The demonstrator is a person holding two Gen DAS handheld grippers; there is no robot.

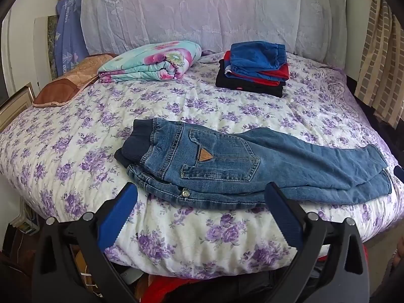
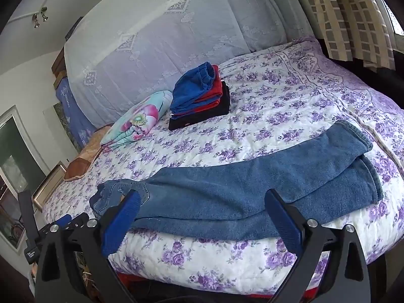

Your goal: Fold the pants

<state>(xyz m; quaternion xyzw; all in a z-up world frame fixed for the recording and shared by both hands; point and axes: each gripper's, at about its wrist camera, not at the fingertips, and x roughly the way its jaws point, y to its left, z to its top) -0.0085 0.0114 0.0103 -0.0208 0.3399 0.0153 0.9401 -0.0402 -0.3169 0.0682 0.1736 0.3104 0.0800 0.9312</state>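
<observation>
Blue jeans [image 1: 227, 161] lie flat near the bed's front edge, folded lengthwise with one leg on the other. The dark elastic waistband is at the left and the cuffs at the right. My left gripper [image 1: 200, 189] is open and empty, just in front of the waist and seat. My right gripper [image 2: 202, 197] is open and empty, just in front of the legs [image 2: 252, 192]. The left gripper also shows at the left edge of the right wrist view [image 2: 63, 223].
A stack of folded blue, red and black clothes [image 1: 255, 68] sits at the back of the bed [image 1: 75, 151]. A folded floral blanket [image 1: 151, 61] and a brown cushion [image 1: 70, 85] lie at the back left. Curtains [image 1: 378, 63] hang at the right.
</observation>
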